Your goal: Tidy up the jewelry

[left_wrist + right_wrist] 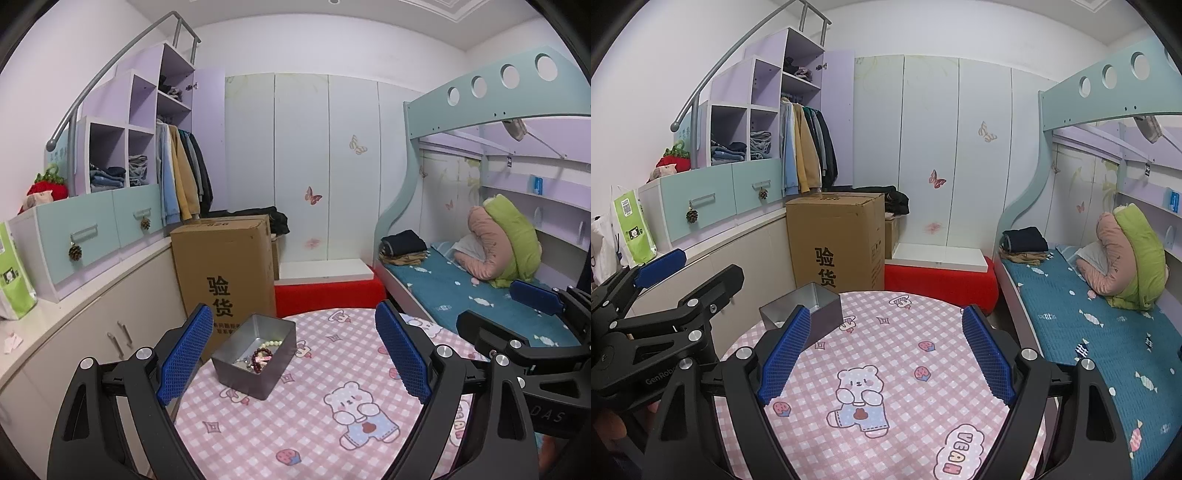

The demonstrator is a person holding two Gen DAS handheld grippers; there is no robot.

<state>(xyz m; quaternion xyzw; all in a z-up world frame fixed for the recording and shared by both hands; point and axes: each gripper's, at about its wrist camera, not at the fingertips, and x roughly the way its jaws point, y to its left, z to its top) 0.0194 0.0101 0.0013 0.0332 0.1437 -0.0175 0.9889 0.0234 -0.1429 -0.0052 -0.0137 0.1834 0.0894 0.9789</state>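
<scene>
Above the table, both tongs gape wide, holding nothing.

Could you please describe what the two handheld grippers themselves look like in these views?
Both the left gripper and right gripper share one design: black angular plastic frames with silver round bolts, and two fingers faced with blue, grid-textured pads. White lettering marks the bodies, partly legible. No cables show.

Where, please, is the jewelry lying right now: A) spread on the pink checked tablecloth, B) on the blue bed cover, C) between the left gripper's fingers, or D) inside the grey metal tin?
D: the left wrist view shows the beaded bracelets piled inside the metal tin, while both grippers are open and hold nothing.
</scene>
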